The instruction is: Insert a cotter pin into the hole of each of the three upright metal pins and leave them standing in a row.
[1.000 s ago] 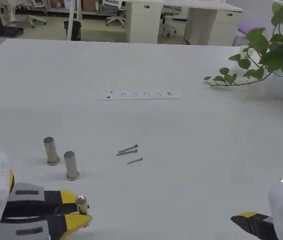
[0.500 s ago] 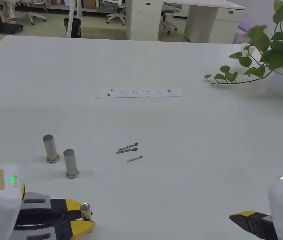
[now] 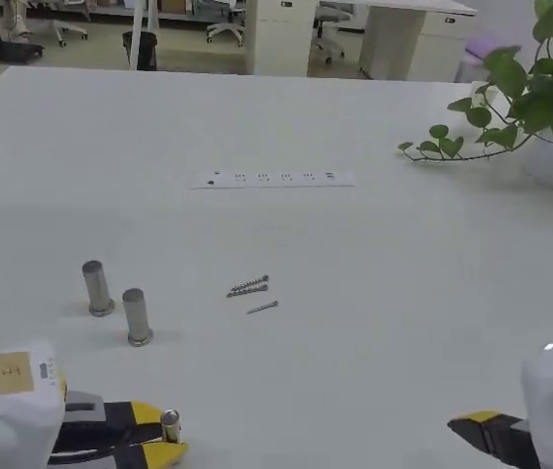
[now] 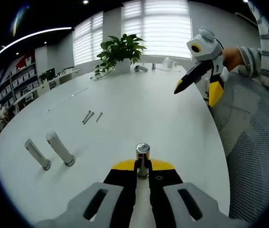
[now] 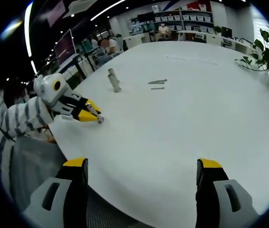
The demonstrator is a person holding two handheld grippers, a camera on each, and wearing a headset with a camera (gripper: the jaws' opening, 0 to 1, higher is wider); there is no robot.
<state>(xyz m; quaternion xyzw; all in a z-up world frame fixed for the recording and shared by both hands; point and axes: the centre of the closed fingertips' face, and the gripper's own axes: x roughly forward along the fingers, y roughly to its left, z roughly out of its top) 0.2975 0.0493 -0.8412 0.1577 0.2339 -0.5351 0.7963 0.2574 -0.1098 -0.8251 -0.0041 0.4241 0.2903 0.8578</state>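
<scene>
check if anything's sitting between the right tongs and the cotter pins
Nothing visible. Bare table lies between the open right tongs and the three cotter pins; the two upright metal pins stand off to the side, nearer the left tongs.

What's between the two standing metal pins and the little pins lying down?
Nothing. From metal pins to little pins it's bare table, shown in the head view.
</scene>
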